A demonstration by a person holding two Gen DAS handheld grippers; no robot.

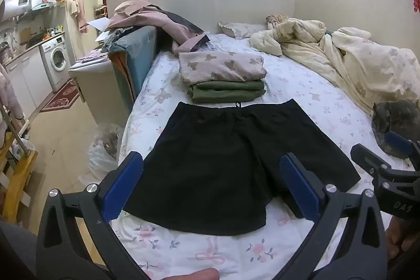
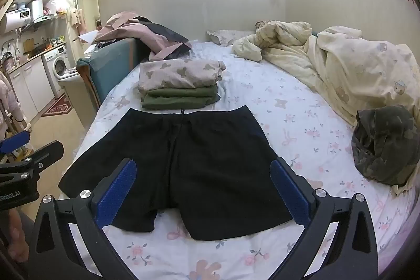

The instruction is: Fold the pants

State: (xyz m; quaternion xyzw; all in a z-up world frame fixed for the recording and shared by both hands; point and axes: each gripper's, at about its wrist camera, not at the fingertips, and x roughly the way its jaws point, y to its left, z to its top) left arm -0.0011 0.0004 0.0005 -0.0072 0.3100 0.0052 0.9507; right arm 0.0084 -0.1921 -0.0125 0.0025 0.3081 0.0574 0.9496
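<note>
Black shorts (image 1: 231, 162) lie spread flat on the floral bed sheet (image 1: 328, 106), waistband away from me, leg hems toward me; they also show in the right wrist view (image 2: 199, 175). My left gripper (image 1: 211, 185) is open and empty, held above the hems with its blue pads wide apart. My right gripper (image 2: 202, 188) is open and empty too, above the shorts' right leg. The right gripper's body shows at the right edge of the left wrist view (image 1: 388, 164). The left gripper's body shows at the left edge of the right wrist view (image 2: 29, 162).
A folded stack, a bear-print garment (image 1: 223, 67) on a green one (image 1: 228, 92), lies just beyond the waistband. A crumpled camouflage garment (image 2: 386, 146) sits at right. A rumpled duvet (image 2: 341, 67) fills the far right. The bed's left edge drops to the floor and a plastic bag (image 1: 102, 148).
</note>
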